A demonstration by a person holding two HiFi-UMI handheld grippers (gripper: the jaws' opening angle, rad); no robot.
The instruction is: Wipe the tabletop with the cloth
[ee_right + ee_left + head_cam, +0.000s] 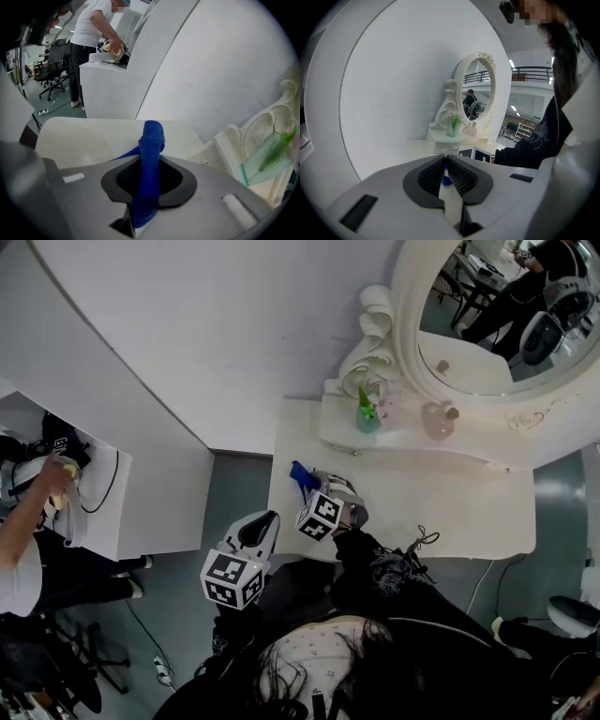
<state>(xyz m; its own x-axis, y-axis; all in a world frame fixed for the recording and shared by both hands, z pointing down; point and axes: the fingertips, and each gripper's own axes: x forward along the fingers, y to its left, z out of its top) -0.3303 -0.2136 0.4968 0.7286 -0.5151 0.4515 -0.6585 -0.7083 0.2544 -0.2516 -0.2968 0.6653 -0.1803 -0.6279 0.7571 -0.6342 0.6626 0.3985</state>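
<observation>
Open work hall, staged bedroom corner: dresser, mirror at 1 o'clock; partition walls, office chairs, mezzanine railing.

Wear: black long-sleeved jacket with pale pattern | hair: long, dark | left tongs: white shell, dark ribbed pads | right tongs: grey shell | each bore a black-and-white marker cube

The cream tabletop carries an oval mirror at its far edge, with a green vase and a pink bottle on a raised shelf. Over the tabletop's near left corner, a blue cloth sticks out of the right gripper. The left gripper hangs just off the tabletop's left edge.
</observation>
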